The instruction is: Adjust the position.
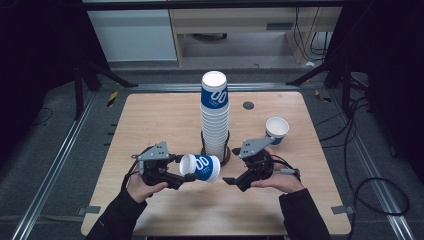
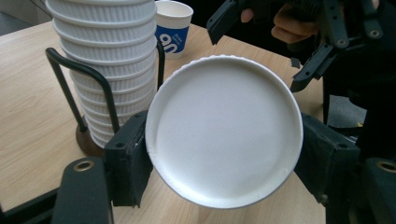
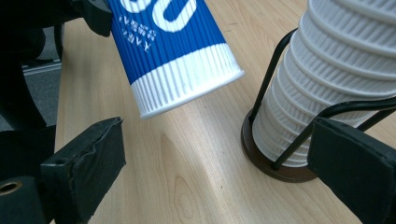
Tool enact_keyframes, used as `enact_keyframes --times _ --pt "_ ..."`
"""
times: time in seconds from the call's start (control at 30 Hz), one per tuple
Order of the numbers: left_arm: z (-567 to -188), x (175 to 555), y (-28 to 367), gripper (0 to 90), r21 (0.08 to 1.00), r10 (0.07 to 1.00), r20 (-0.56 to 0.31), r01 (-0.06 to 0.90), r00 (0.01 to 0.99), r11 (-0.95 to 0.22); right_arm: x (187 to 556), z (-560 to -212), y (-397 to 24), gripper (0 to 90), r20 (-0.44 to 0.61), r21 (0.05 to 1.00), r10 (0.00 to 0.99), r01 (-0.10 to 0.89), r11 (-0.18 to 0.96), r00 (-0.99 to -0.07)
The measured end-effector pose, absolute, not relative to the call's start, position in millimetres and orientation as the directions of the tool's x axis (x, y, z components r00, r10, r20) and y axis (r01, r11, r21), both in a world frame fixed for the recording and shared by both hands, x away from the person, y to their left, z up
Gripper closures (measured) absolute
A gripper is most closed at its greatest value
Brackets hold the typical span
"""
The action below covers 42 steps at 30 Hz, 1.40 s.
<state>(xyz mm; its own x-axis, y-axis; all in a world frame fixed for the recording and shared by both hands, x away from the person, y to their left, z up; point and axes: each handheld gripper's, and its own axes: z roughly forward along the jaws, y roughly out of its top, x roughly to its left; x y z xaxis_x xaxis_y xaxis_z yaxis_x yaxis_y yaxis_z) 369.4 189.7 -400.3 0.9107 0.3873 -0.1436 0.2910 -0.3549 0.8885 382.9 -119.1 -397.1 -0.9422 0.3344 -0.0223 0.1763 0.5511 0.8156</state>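
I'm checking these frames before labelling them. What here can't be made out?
- Held cup, left gripper view: its closed base faces the camera, hiding its inside.
- Cup stack, right gripper view: top cut off by the frame edge.
- Upright cup, high view: too small to read its print.
- Stand base, high view: mostly hidden behind the stack.

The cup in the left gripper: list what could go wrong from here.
1. The left gripper clamps the cup on its side near the closed bottom, so it might slip or get crushed.
2. The cup's rim hangs close to the stack of cups in its wire holder; a careless swing could knock the stack.
3. The open right gripper sits close by and might bump the cup.
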Motion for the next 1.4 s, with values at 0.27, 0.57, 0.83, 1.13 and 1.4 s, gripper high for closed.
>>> enact_keyframes --times 0.27,0.57,0.83,1.13,1.4 --pt "-402.7 368.6 186.5 27.2 0.895 0.367 -0.149 0.283 0.918 -0.345 383.1 -402.7 -113.1 4.3 0.009 0.820 0.317 0.188 0.541 -0.948" --pt "-405.8 367.2 180.9 27.2 0.897 0.348 -0.146 0.272 0.926 -0.349 382.2 -407.4 -105.1 4.4 0.045 0.825 0.280 0.194 0.531 -0.959" --pt "-406.6 365.6 177.1 27.2 0.902 0.330 -0.154 0.269 0.931 -0.338 381.7 -409.7 -101.2 5.4 0.061 0.827 0.257 0.193 0.528 -0.964" --pt "-408.0 363.1 171.5 27.3 0.906 0.299 -0.166 0.264 0.940 -0.329 381.2 -412.7 -94.8 6.1 0.072 0.828 0.231 0.187 0.528 -0.970" --pt "-407.1 361.3 170.1 27.3 0.911 0.278 -0.165 0.254 0.946 -0.324 381.2 -416.3 -90.4 7.7 0.084 0.830 0.205 0.182 0.528 -0.975"
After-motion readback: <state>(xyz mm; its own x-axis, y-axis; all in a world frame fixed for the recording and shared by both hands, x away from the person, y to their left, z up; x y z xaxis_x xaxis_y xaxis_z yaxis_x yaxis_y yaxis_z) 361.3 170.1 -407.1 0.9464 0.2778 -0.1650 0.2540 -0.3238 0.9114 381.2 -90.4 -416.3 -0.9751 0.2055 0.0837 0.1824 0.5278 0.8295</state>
